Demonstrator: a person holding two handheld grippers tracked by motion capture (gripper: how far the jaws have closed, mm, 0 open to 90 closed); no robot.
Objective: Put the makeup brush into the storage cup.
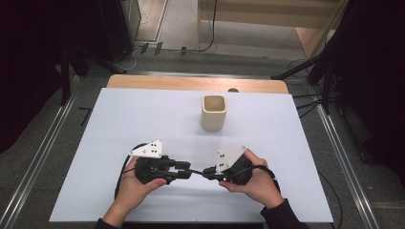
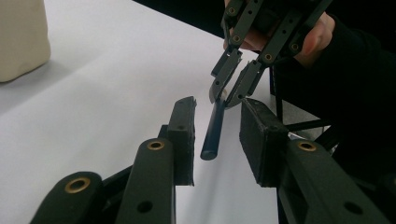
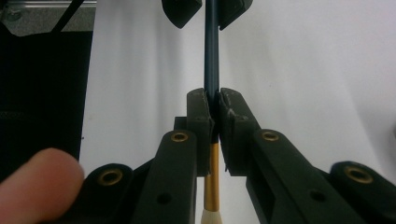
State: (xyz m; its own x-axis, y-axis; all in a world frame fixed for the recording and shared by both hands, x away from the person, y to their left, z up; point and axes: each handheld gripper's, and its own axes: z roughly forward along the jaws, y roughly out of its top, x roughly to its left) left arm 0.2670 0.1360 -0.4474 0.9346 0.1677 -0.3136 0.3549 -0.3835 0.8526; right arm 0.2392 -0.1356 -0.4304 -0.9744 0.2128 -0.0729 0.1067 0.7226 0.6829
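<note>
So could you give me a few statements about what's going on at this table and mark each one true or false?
1. The right gripper is clamped on a thin dark brush handle. True.
2. The left gripper is already squeezing the handle tight. False: the handle's end sits between its jaws, with gaps on both sides.
3. The cream cup stands upright, apart from both grippers. True.
4. The brush is standing inside the cup. False: it is held between the two grippers, nearer the person than the cup.
5. The brush has a gold band and a pale tip behind the right gripper's jaws. True.
</note>
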